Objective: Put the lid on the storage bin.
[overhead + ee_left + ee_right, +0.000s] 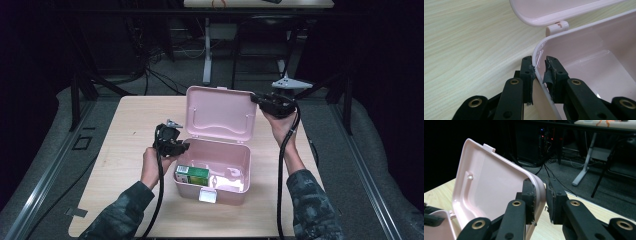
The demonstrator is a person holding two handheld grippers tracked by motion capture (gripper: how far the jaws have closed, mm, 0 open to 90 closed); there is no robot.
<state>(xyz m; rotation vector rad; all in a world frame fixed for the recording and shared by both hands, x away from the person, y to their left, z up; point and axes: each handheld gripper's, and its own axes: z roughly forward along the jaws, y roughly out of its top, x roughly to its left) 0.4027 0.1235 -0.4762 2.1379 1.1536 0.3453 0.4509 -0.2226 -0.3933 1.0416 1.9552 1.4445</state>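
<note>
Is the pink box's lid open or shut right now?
Open: the lid stands raised behind the box, right tool gripping its corner.

Beyond the far edge of my pale wooden table point(130, 130), a second table's white leg point(206, 50) stands on grey floor, with black cables point(150, 75) tangled left of it.

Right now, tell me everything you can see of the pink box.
The pink box looks like glossy plastic, with rounded corners and a pale front latch. It stands on the wooden table, lid raised on rear hinges. The left gripper clamps its left wall, the right gripper the lid's edge. A green carton lies inside.
</note>
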